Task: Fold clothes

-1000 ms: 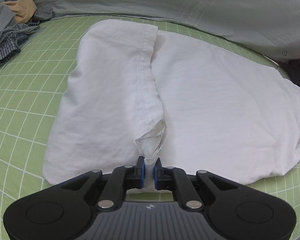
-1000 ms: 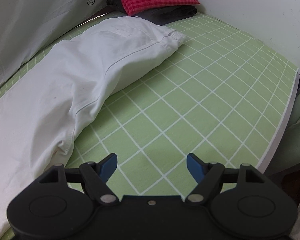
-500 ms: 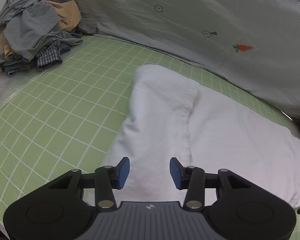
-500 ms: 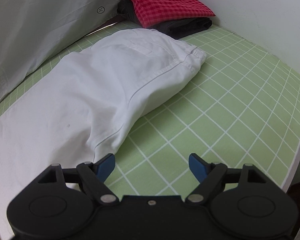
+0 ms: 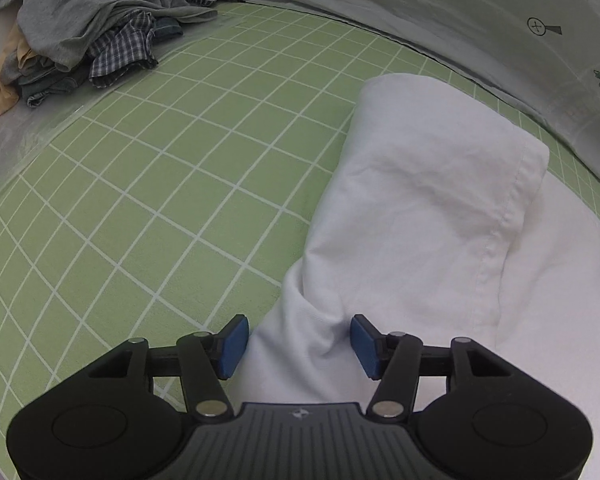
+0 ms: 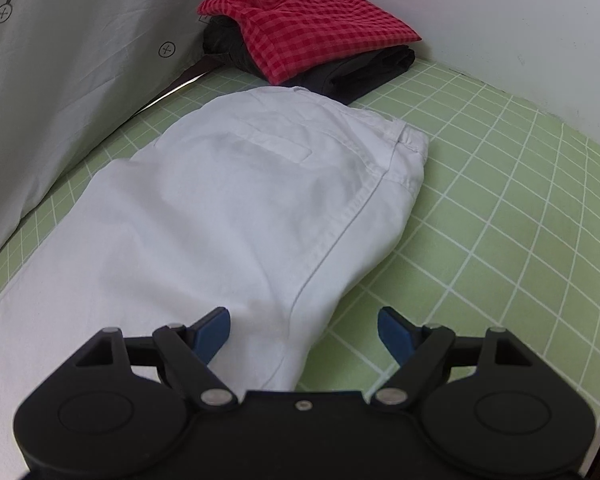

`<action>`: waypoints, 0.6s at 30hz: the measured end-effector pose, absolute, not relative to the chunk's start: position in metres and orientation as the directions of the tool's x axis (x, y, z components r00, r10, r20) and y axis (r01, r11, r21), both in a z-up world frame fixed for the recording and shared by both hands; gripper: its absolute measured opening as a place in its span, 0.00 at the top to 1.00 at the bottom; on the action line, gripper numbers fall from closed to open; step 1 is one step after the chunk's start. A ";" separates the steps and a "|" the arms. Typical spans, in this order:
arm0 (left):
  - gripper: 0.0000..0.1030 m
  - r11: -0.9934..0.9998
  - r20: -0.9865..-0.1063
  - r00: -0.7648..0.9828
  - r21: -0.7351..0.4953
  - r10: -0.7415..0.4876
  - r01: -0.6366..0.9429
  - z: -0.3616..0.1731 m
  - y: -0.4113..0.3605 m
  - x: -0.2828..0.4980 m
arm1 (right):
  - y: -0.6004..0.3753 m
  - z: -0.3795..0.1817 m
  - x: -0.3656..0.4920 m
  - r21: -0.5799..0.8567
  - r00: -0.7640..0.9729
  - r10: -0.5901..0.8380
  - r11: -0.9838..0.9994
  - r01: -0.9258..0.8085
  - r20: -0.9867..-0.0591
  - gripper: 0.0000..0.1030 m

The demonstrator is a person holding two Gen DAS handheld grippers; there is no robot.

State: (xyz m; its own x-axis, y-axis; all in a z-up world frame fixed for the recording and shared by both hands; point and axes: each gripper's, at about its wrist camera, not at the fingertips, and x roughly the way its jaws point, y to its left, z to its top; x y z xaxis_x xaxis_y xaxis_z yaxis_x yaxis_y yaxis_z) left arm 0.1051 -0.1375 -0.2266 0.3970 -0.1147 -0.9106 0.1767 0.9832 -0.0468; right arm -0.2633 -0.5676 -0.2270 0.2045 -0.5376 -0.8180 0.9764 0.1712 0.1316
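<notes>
The white trousers (image 5: 440, 216) lie on a green sheet (image 5: 160, 200) with a white grid, part folded: in the left view 1 hemmed end is laid back over the rest of the cloth, its stitched edge running down the middle of the garment. In the right view the trousers (image 6: 236, 208) stretch away from the camera, waistband and a back pocket at the far end, a long seam curving down toward the near edge.

The left gripper (image 5: 298, 344) has its fingers spread wide with nothing pinched; a ridge of white cloth rises between the blue pads (image 5: 232, 340), but whether either pad touches it cannot be told. The right gripper (image 6: 304, 334) is also spread wide and holds nothing, with the trousers' near edge lying between its fingers.

A loose heap of grey, tan and checked clothes (image 5: 84, 28) sits at the far left of the sheet, well apart from the trousers. At the far end in the right view a folded red checked cloth (image 6: 312, 32) rests on a dark folded garment (image 6: 360, 72), just beside the waistband. A pale grey printed cover (image 6: 72, 52) runs along the far side.
</notes>
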 end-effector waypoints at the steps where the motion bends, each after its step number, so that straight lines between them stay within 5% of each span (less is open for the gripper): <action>1: 0.38 0.983 -0.912 0.396 -0.037 -0.108 0.182 -0.228 -0.140 0.106 | -0.572 -0.225 -0.265 0.140 0.211 -0.546 0.170 0.976 -0.811 0.19; 5: 0.27 0.986 -0.914 0.398 -0.011 -0.077 0.166 -0.231 -0.140 0.106 | -0.595 -0.221 -0.274 0.162 0.217 -0.573 0.146 0.976 -0.791 0.03; 18: 0.07 0.991 -0.915 0.402 0.087 0.039 0.101 -0.234 -0.154 0.106 | -0.675 -0.260 -0.305 0.280 0.294 -0.520 0.108 0.954 -0.802 0.00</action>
